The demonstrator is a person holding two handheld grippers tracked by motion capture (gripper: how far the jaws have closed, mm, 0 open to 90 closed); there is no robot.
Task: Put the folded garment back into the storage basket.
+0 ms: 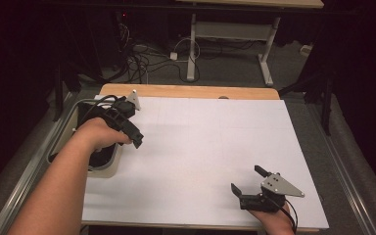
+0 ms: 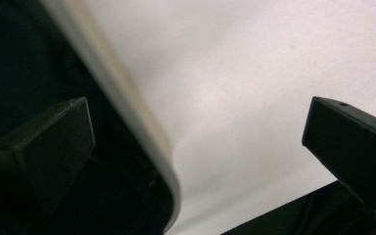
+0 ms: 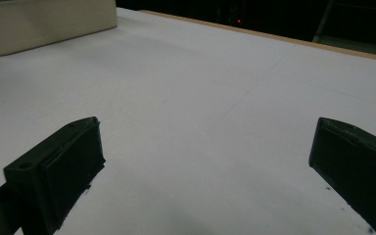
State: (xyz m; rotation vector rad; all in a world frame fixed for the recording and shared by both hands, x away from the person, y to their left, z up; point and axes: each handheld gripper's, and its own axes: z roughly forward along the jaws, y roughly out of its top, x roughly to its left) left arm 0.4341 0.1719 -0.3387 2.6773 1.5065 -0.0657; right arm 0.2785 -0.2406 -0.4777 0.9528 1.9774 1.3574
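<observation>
Since the left gripper (image 1: pixel 129 128) hangs right over the cream bin (image 1: pixel 108 165) at the left edge of the tabletop (image 1: pixel 215 147), I'd guess that bin is what the work is about; its jaws are spread wide with nothing between them, one over the dark inside of the bin and one over the white sheet, straddling the rounded rim (image 2: pixel 142 132); looks to me like a setup for reaching in or grabbing the wall, though what's inside is too dark to tell. The right gripper (image 1: pixel 247 180) sits low near the front right corner, well apart from the bin, jaws also spread and empty; probably just parked out of the way, pointed across the bare sheet toward the bin's pale wall (image 3: pixel 49 22).
</observation>
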